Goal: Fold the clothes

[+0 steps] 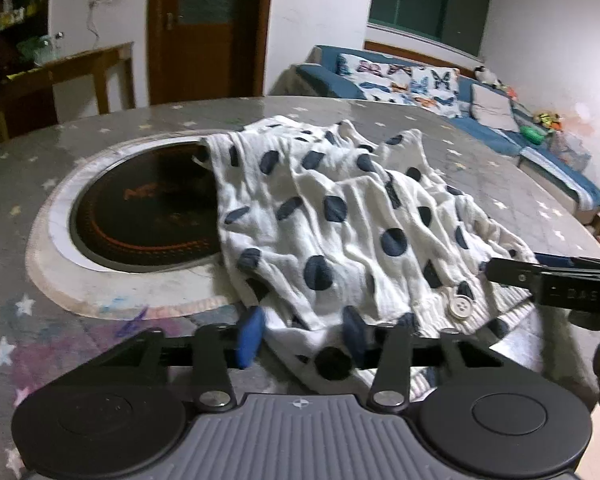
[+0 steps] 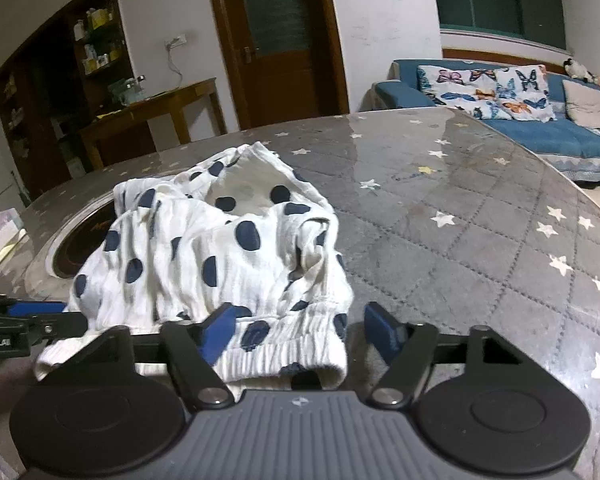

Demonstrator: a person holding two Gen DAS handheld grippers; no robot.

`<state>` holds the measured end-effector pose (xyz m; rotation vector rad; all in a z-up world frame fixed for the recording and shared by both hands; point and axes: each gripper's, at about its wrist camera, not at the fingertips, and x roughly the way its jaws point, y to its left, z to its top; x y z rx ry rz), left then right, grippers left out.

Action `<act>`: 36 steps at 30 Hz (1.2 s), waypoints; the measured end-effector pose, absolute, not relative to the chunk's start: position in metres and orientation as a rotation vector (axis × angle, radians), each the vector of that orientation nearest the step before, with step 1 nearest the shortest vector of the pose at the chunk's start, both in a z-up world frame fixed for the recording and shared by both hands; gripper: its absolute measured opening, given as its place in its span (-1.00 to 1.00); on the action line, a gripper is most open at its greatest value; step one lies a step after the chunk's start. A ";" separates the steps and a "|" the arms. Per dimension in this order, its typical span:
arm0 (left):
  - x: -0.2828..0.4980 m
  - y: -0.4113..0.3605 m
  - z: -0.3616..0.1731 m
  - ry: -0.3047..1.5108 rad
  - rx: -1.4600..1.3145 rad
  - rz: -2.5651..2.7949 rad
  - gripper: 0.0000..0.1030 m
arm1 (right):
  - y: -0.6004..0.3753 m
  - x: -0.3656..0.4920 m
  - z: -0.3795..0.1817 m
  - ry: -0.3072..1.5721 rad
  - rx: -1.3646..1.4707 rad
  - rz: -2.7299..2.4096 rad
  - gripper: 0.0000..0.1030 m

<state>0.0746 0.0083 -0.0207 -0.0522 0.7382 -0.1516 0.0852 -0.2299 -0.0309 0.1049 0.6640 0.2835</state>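
The left gripper (image 1: 300, 334) has its blue fingers part way in, with the near edge of the spotty cloth (image 1: 332, 216) between them; I cannot tell if they pinch it yet. The right gripper (image 2: 304, 330) stands wider, its left finger (image 2: 220, 330) on the stretchy hem and its right finger off the cloth (over bare table). The white cloth with dark dots lies crumpled on the grey star table (image 2: 480, 208). Farther left, it partly covers a round black cooker (image 1: 140, 216) with orange letters too blurry to read.
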 end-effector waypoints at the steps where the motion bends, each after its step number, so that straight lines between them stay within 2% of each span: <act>1: 0.075 0.007 -0.020 0.737 -0.050 -0.161 -0.47 | -0.231 0.085 -0.031 0.666 0.115 0.295 0.09; 2: 0.075 0.007 -0.020 0.737 -0.048 -0.166 -0.64 | -0.232 0.085 -0.031 0.670 0.128 0.307 0.04; 4: 0.075 0.007 -0.019 0.737 -0.041 -0.169 -0.81 | -0.232 0.083 -0.029 0.671 0.133 0.314 -0.24; 6: 0.073 0.010 -0.015 0.733 -0.044 -0.172 -0.85 | -0.233 0.080 -0.028 0.667 0.139 0.322 -0.44; 7: 0.072 0.012 -0.014 0.730 -0.046 -0.174 -0.87 | -0.235 0.079 -0.026 0.665 0.151 0.329 -0.64; 8: 0.071 0.014 -0.012 0.727 -0.048 -0.176 -0.88 | -0.237 0.077 -0.024 0.664 0.163 0.337 -0.71; 10: 0.065 0.017 -0.006 0.719 -0.049 -0.186 -0.89 | -0.240 0.072 -0.020 0.660 0.183 0.356 -0.75; 21: 0.018 0.032 0.012 0.731 0.000 -0.274 -0.89 | -0.246 0.010 0.009 0.706 0.126 0.539 -0.77; 23: 0.013 0.034 0.014 0.742 0.010 -0.281 -0.88 | -0.244 0.001 0.010 0.730 0.091 0.560 -0.72; 24: 0.012 0.035 0.016 0.743 0.014 -0.280 -0.85 | -0.244 -0.002 0.013 0.738 0.074 0.570 -0.63; 27: 0.011 0.037 0.022 0.732 0.022 -0.271 -0.81 | -0.246 -0.004 0.025 0.733 0.044 0.579 -0.57; 30: 0.015 0.037 0.034 0.699 0.032 -0.268 -0.70 | -0.249 0.004 0.042 0.707 0.031 0.576 -0.32; 31: 0.017 0.037 0.038 0.688 0.035 -0.267 -0.60 | -0.250 0.011 0.047 0.696 0.028 0.571 -0.30; 32: 0.018 0.037 0.042 0.676 0.038 -0.266 -0.41 | -0.250 0.017 0.051 0.685 0.025 0.565 -0.30; 33: 0.022 0.037 0.045 0.665 0.041 -0.261 -0.34 | -0.250 0.024 0.056 0.675 0.021 0.559 -0.30; 36: 0.044 0.035 0.049 0.649 0.040 -0.231 -0.30 | -0.248 0.051 0.064 0.645 0.008 0.541 -0.29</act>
